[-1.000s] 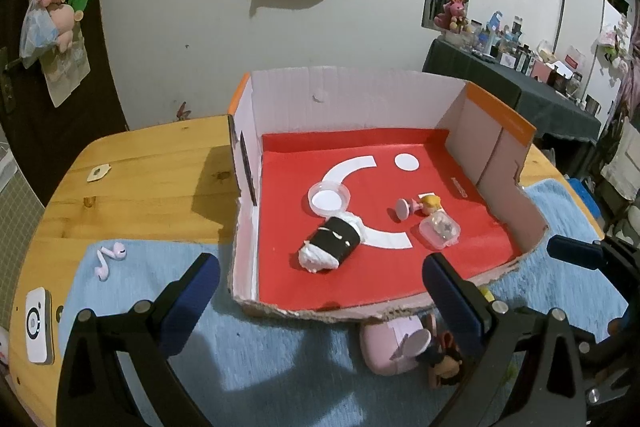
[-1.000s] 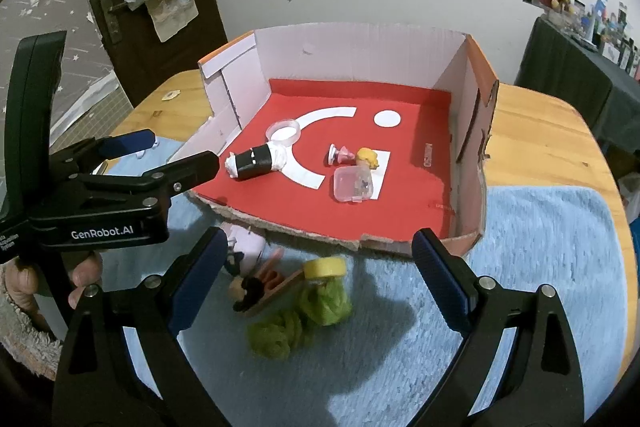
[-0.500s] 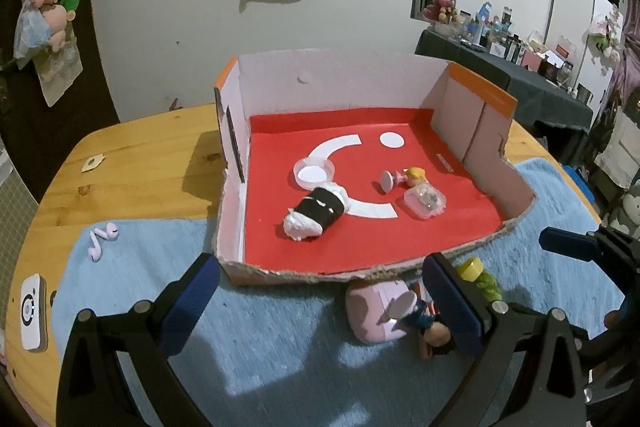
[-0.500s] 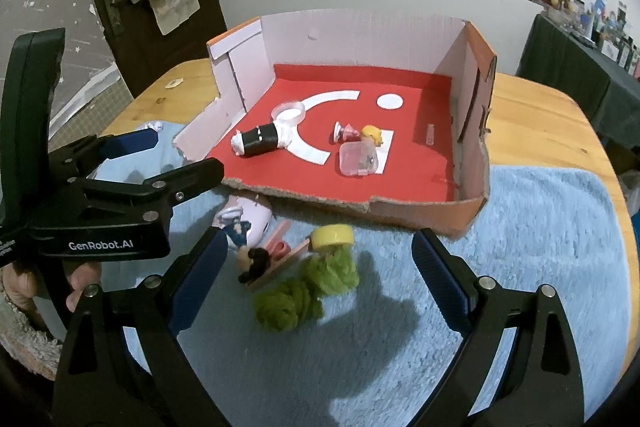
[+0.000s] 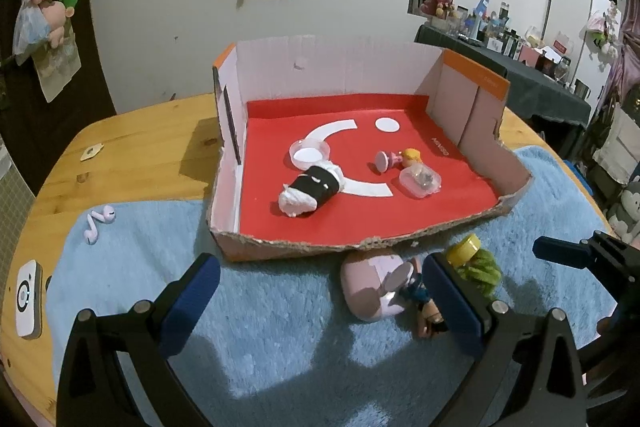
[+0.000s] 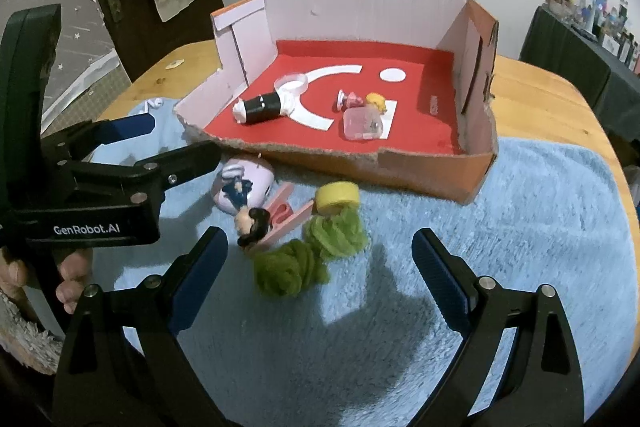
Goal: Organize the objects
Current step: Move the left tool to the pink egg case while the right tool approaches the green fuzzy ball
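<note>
Left gripper (image 5: pixel 320 297): black frame, blue-padded fingers spread wide, nothing between them; hovers over the blue fleece mat (image 5: pixel 260 339).
Right gripper (image 6: pixel 320 267): same build, fingers spread wide and empty, above the mat.
Just ahead of the left gripper's right finger: pink rounded plastic case (image 5: pixel 370 289) lying on the mat, with a small dark-haired doll figure (image 5: pixel 426 307) touching it.
Ahead of the right gripper, between its fingers: two clumps of green wool (image 6: pixel 312 251); a yellow round cap (image 6: pixel 337 198) touches the far clump; a flat pink piece (image 6: pixel 286 217) lies under the doll.
Farther ahead: torn cardboard tray with red floor (image 5: pixel 440 219), standing at the mat's far edge on the wooden table (image 5: pixel 132 155).
Inside the tray: black-and-white wrapped roll (image 5: pixel 310 191) on its side; clear round lid (image 5: pixel 310 153) touching it behind; clear lidded box (image 5: pixel 420 181); small pink-and-yellow toy figure (image 5: pixel 398 159) just behind the box.
Left of the left gripper: pair of pink earbuds (image 5: pixel 98 223) on the mat; white rectangular device (image 5: pixel 29 299) on the table edge.
Hand (image 6: pixel 60 279): grips the left gripper's handle, seen from the right wrist.
</note>
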